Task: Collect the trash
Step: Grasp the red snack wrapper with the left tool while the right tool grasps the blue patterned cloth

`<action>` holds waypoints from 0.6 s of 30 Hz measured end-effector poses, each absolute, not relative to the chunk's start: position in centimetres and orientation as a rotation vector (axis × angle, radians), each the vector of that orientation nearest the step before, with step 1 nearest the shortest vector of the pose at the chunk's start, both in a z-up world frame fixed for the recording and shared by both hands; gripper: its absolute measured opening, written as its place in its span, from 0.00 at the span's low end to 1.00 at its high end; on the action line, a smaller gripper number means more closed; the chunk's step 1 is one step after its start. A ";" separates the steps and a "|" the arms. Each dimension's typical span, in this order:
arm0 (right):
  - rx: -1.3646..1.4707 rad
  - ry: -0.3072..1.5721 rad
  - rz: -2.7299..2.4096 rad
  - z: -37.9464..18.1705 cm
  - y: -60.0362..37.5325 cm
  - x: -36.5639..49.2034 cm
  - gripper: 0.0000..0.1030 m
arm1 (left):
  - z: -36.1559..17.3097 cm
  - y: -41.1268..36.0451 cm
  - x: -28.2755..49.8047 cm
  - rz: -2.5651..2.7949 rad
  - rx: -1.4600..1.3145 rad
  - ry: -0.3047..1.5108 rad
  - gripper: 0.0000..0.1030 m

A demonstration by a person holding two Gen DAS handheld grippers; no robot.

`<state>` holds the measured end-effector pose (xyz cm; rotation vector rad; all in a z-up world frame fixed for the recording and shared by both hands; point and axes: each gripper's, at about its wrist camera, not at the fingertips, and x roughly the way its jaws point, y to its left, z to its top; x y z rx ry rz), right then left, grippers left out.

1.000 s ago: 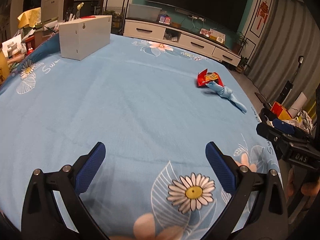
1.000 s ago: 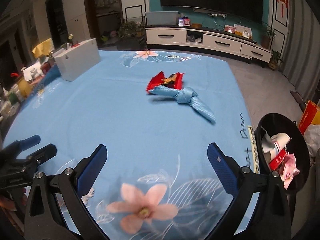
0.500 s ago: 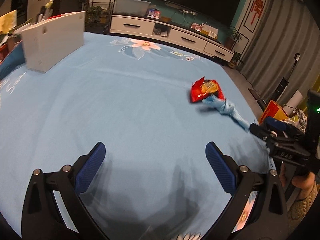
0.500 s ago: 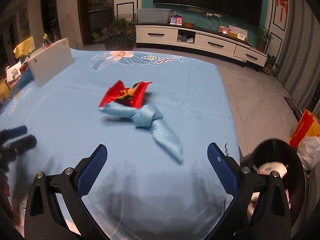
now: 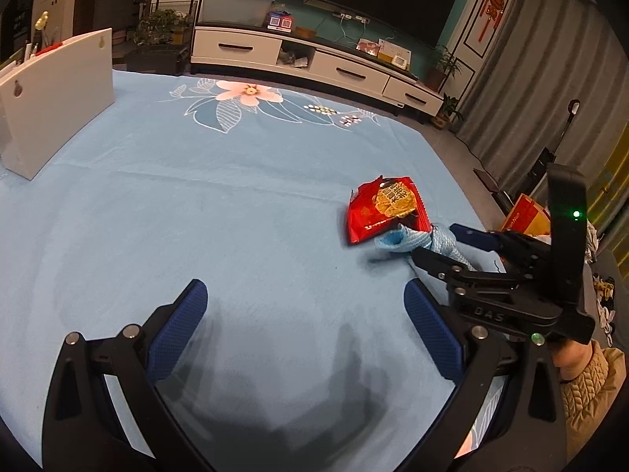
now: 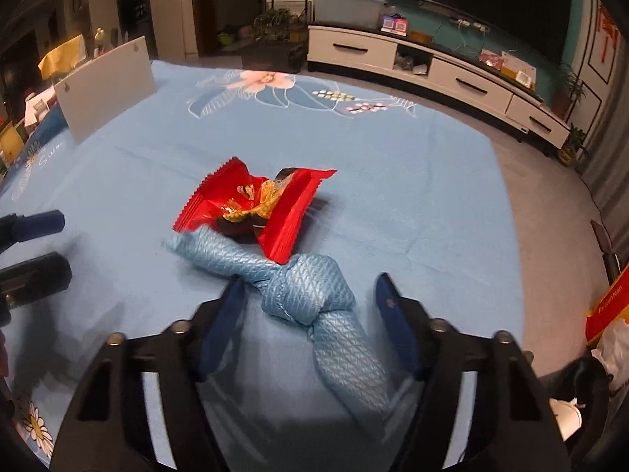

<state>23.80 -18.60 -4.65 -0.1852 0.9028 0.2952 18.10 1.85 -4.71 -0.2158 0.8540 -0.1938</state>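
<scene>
A knotted light-blue wrapper [image 6: 310, 295] lies on the blue flowered tablecloth [image 6: 412, 181], with a red snack packet [image 6: 259, 204] just beyond it. My right gripper [image 6: 310, 306] is open, its fingers on either side of the knot, not closed on it. In the left wrist view the red packet [image 5: 383, 208] and the blue wrapper [image 5: 416, 240] lie at the right, with the right gripper [image 5: 444, 247] straddling the wrapper. My left gripper [image 5: 302, 330] is open and empty over bare cloth.
A white box [image 5: 55, 98] stands at the table's far left. A white TV cabinet [image 5: 314, 67] runs along the back wall. Bags and trash [image 6: 605, 314] sit on the floor off the table's right edge, near a dark bin rim [image 6: 578, 377].
Both grippers moved forward over the table. The right gripper closed in on the blue wrapper and now straddles its knot, its jaws narrower than before. The left gripper stays open.
</scene>
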 end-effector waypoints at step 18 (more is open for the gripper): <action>0.288 0.783 0.158 -1.0 -28.8 16.2 0.32 | -5.4 -6.5 25.7 -0.325 -0.134 0.863 0.97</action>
